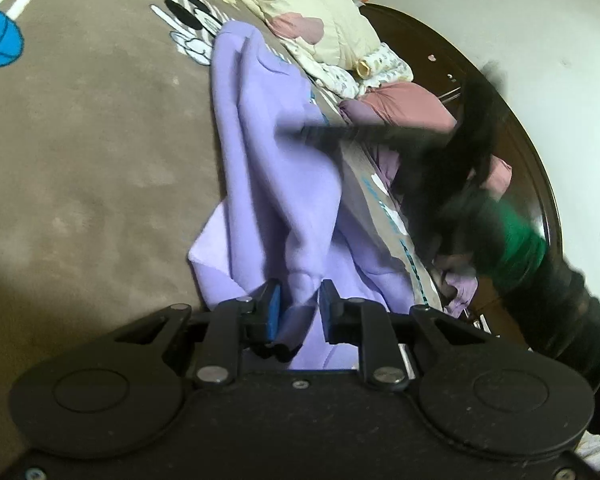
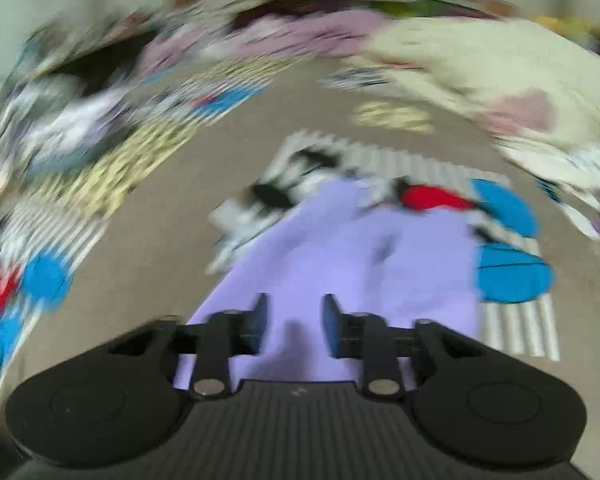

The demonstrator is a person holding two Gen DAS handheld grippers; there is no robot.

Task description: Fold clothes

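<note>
Between the left gripper's (image 1: 299, 300) clamped jaws, a lilac sweatshirt (image 1: 276, 184) stretches lengthwise away across the brown bedspread (image 1: 92, 128), while the right gripper (image 2: 294, 322), jaws apart and empty, hovers over its far part.

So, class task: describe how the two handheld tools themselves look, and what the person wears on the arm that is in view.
Both are matte black. The left tool and the right tool each have two flat fingers faced with blue pads, linkage bars with silver pivot pins, and round discs on either side of a base; the right one's base is ribbed. The arm shows a dark ribbed sleeve beside something green, blurred.
</note>
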